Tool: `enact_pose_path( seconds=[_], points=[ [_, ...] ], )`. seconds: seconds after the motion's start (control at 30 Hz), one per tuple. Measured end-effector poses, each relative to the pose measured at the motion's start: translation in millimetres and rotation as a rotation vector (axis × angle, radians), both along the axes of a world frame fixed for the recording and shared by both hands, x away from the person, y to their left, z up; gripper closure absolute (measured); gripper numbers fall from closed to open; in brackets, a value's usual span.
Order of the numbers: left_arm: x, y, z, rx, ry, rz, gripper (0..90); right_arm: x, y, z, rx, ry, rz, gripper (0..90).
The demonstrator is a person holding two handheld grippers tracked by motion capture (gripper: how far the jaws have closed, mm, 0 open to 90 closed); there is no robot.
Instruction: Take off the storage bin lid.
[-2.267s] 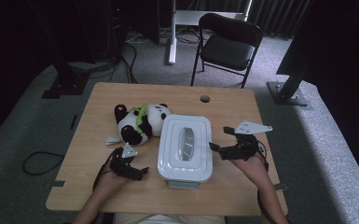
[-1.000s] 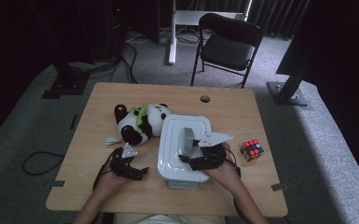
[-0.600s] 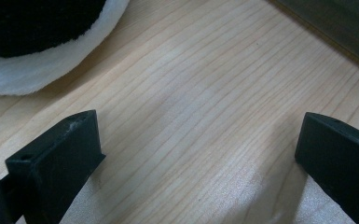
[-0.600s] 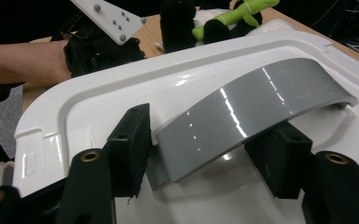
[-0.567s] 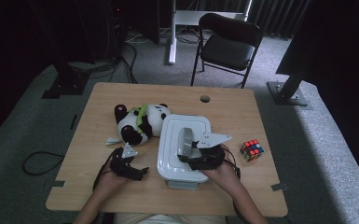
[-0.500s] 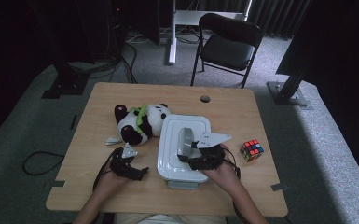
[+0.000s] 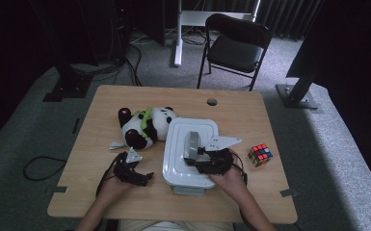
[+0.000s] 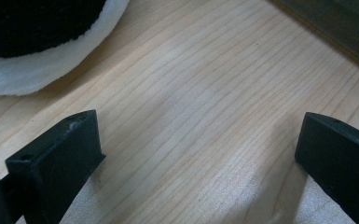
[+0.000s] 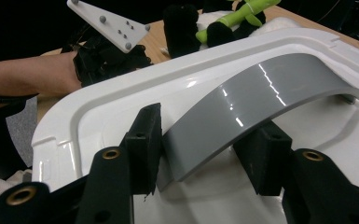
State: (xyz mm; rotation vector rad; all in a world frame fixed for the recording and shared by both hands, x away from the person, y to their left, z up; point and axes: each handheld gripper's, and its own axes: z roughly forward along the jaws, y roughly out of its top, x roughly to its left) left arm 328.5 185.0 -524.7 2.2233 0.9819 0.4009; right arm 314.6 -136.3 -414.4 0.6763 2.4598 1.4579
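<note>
At the near edge of the wooden table (image 7: 250, 120), a person's two forearms reach in, each hand holding a two-jaw gripper.

The left gripper (image 7: 134, 172) rests low over bare wood near the left of the table. Its jaws stand wide apart with nothing between them, released, as if parked out of the way.

Just right of it sits a white storage box with its lid (image 7: 176, 161) on, near the middle of the table. A grey arched handle (image 9: 261, 88) runs along the top of the lid.

The right gripper (image 9: 205, 154) lies on the lid at the near end of that handle. Its jaws straddle the handle, one on each side, and have just been closing on it. The left pad looks to be touching the handle; whether the right pad presses yet I cannot tell. This placement suggests a grip meant for lifting the lid by its handle.

Farther left, beside the box, a plush panda (image 7: 147, 126) lies on its back. To the right of the box sits a colourful puzzle cube (image 7: 260, 155).

Beyond the table stands a black folding chair (image 7: 236, 48).
</note>
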Motion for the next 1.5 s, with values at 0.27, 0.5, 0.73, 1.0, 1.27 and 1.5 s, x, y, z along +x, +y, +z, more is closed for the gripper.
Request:
enact_pose_path(
  seconds=[0.27, 0.5, 0.73, 1.0, 1.27, 1.5],
  points=[
    [0.2, 0.1, 0.1, 0.001, -0.002, -0.001, 1.0, -2.0, -0.3, 8.5, 0.001, 0.001, 0.002, 54.8],
    [0.3, 0.0, 0.1, -0.001, -0.003, -0.001, 1.0, 0.6, -2.5, 14.2, 0.034, 0.042, 0.042, 57.1],
    [0.2, -0.1, 0.0, -0.002, -0.002, 0.0, 1.0, 5.3, -9.5, 25.5, 0.073, 0.035, 0.032, 59.3],
    [0.3, 0.0, 0.2, 0.001, -0.001, -0.002, 1.0, 12.2, -21.0, 30.6, 0.088, 0.038, 0.0, 59.6],
    [0.3, 0.0, 0.1, -0.001, -0.001, -0.002, 1.0, 21.4, -35.8, 36.7, 0.105, 0.018, -0.06, 60.9],
    [0.3, 0.0, 0.2, 0.0, 0.001, -0.002, 1.0, 34.9, -51.5, 44.2, 0.138, 0.001, -0.107, 73.5]
  ],
)
